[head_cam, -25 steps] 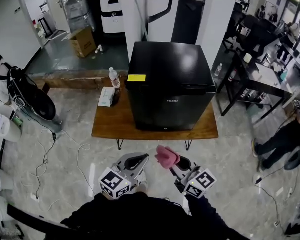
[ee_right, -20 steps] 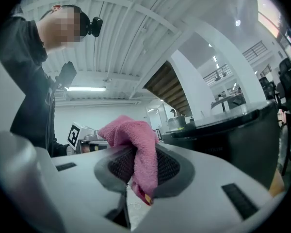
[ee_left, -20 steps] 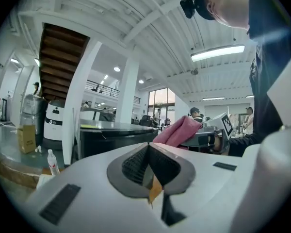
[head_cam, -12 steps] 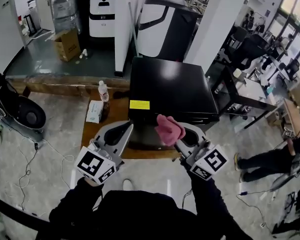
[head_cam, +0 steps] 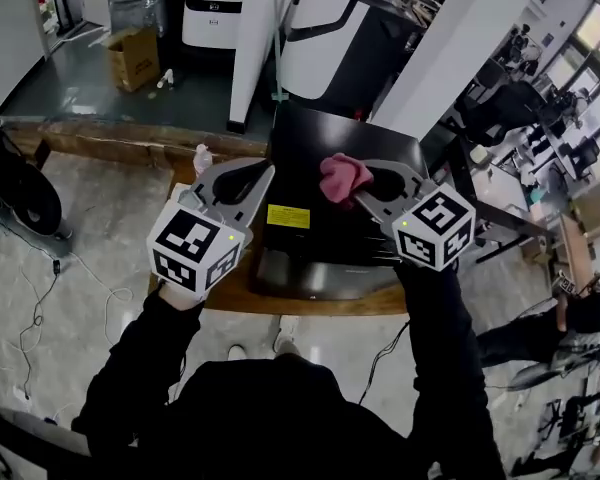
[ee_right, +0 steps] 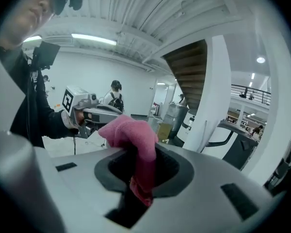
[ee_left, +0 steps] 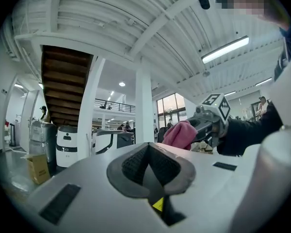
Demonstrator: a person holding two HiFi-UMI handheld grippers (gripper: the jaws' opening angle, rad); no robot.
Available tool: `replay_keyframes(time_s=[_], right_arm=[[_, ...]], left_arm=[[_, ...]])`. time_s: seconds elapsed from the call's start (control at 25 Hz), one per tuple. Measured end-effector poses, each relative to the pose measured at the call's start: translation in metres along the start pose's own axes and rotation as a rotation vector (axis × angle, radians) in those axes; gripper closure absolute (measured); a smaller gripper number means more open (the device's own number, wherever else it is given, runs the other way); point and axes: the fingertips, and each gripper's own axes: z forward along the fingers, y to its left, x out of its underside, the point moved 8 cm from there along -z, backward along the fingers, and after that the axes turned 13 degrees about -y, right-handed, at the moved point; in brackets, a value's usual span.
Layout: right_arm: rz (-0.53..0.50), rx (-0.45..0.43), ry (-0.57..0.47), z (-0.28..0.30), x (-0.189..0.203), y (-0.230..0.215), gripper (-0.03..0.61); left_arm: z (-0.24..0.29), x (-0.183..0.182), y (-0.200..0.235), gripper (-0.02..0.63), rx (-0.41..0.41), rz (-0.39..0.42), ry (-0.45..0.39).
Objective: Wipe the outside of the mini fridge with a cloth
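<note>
Pink and plainly soft, the cloth (ee_right: 132, 134) is bunched between the jaws of the right gripper (head_cam: 362, 186). The jaws are clenched on a fold of it, so that a loose wad stands out beyond the tips and a short tail hangs back between the pads. It is held in the air over the black mini fridge (head_cam: 310, 138), and no contact with any face of the fridge can be made out. The jaws of the left gripper (head_cam: 248, 180) are pressed together on nothing, and a glimpse of a yellow sticker (head_cam: 288, 216) on the fridge top is had through the slot below their pads. The fridge is stood on a low wooden counter (head_cam: 280, 298), with its top and front turned toward the person. The cloth may be judged light, limp and easily squashed. Under a wiping stroke it would be expected to drag and fold, and it could be pulled out of a shallow pinch. A hold taken deep across a thick bunch, as it appears to be now, is therefore to be preferred. Enough cloth should be left proud of the tips that the hard jaws are kept off the finish. The fridge itself is judged heavy, rigid and glossy, so little shifting is expected under light pressure, though scratches and smears would show readily on its dark faces.
</note>
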Motion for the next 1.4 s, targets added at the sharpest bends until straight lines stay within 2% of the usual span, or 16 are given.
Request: replay_keyframes(time_s=[0.16,0.36,0.6,0.68,0.8,0.96,1.2,1.4], right_arm=[[0.005,-0.102,0.179,0.043,-0.002,-0.062,0.497],[-0.009,-0.24,0.388,0.102,0.005,-0.12,0.495],[0.104,-0.387,0.54,0.168,0.037,-0.178,0.495],[0.097,-0.415,0.613,0.192,0.056,-0.196,0.495],[0.056,-0.403,0.697,0.228,0.081,-0.219,0.495],[0.036,-0.4,0.762,0.268,0.106,-0.229,0.495],[0.031,-0.51,0.826,0.288,0.109,-0.212,0.506],[0.078,-0.548,0.872,0.28,0.105,-0.197,0.508]], left_arm=[[0.033,0.004,0.013,0.607,-0.025,0.021,0.023],[0.057,0.023,0.033,0.607,-0.124,0.033,0.044],[0.102,0.048,0.056,0.607,-0.187,0.026,0.062],[0.116,0.059,0.063,0.607,-0.203,0.032,0.082],[0.127,0.077,0.075,0.607,-0.222,0.043,0.11],[0.125,0.096,0.088,0.607,-0.264,0.037,0.128],[0.113,0.11,0.102,0.607,-0.293,0.033,0.158],[0.113,0.106,0.097,0.607,-0.253,0.054,0.174]])
